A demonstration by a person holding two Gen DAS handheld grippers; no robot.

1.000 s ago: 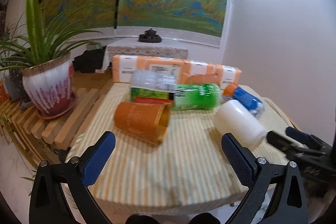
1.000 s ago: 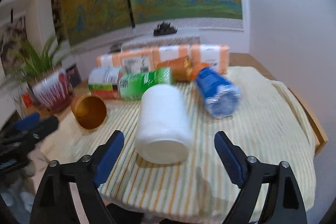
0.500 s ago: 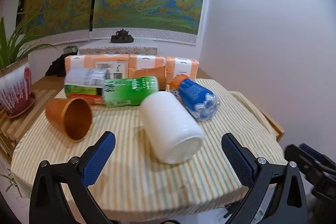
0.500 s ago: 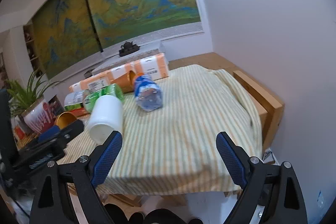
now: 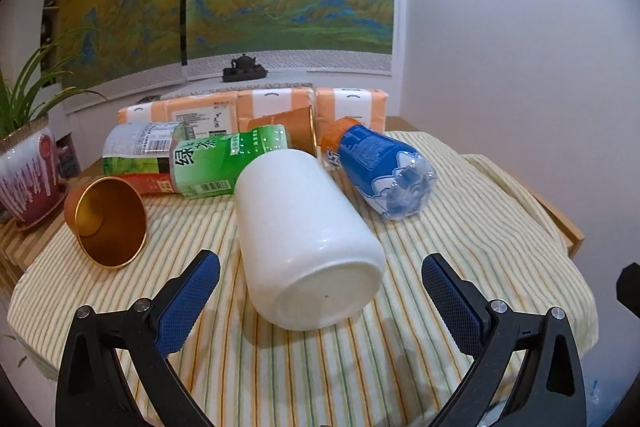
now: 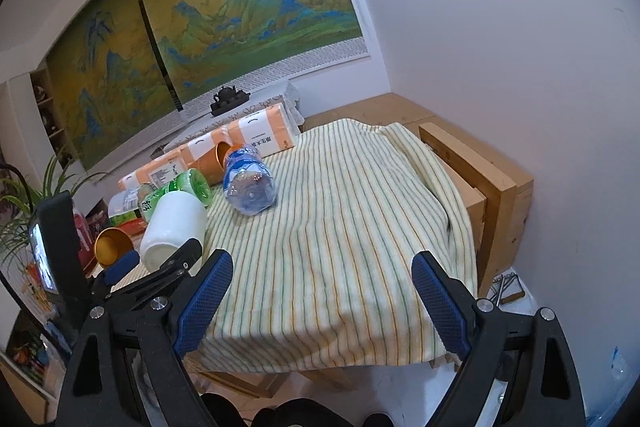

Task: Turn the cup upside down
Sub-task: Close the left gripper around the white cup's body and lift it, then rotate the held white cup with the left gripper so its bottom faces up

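On the striped tablecloth (image 5: 460, 227), lying on its side: white cup (image 5: 308, 247), base facing the left gripper (image 5: 320, 291). Jaws wide open, fingers either side of the cup, not touching. Right gripper (image 6: 322, 287) also spread open, gripping nothing, off over bare cloth. Copper cup (image 5: 108, 223) tipped over nearby.

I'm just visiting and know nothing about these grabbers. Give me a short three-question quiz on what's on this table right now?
1. True or false: the white cup stands upright.
2. Which gripper faces the white cup: left gripper or right gripper?
3. What lies to the white cup's left in the left wrist view: A) orange cup B) blue bottle?

Key: 1 false, it lies on its side. 2 left; both grippers are open. 3 A.
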